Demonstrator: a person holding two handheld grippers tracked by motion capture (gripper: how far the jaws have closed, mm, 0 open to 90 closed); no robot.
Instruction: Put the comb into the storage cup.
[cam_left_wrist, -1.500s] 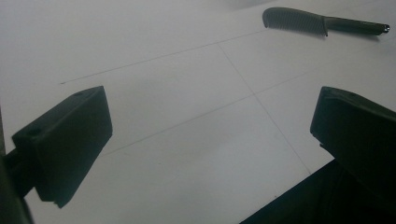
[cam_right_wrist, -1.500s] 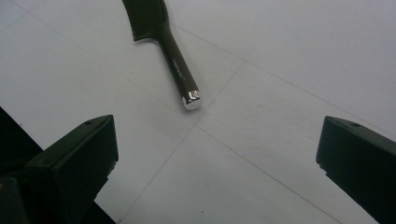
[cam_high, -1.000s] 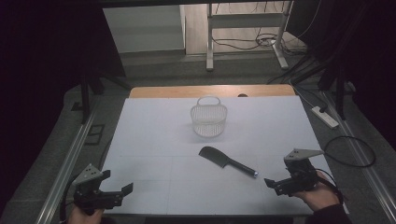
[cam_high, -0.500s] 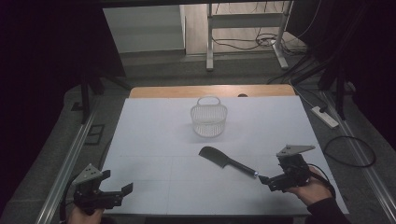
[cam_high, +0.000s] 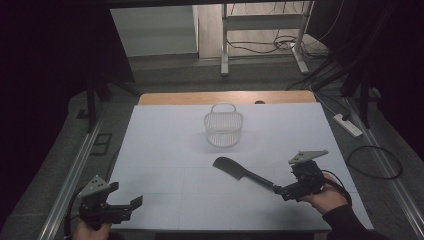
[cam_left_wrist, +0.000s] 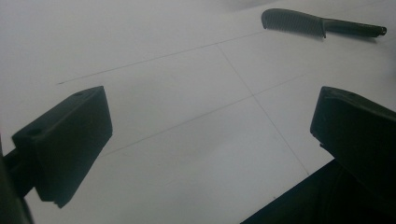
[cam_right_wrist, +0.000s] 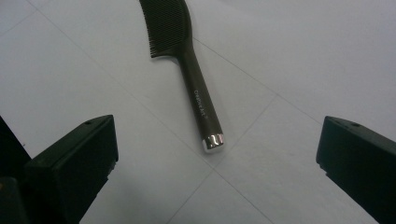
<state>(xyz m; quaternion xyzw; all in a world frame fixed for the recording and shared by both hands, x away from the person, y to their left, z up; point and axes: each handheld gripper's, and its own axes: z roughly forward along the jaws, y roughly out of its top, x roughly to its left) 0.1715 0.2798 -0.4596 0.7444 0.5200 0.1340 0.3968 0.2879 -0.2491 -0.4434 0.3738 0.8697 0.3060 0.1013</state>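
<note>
lying flat on the white table (cam_high: 165, 150), the dark comb (cam_right_wrist: 184, 60) points its handle end at the right gripper (cam_high: 285, 191), jaws spread wide just short of it. left gripper (cam_high: 131, 204) gapes wide too, well apart, near the front-left corner.

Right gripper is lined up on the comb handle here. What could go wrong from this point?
The right gripper is open near the handle's metal tip; closing there on the comb could pinch only the end, so it may pivot or slip. The comb lies flat on the table, so the jaws might scrape the surface first.
</note>
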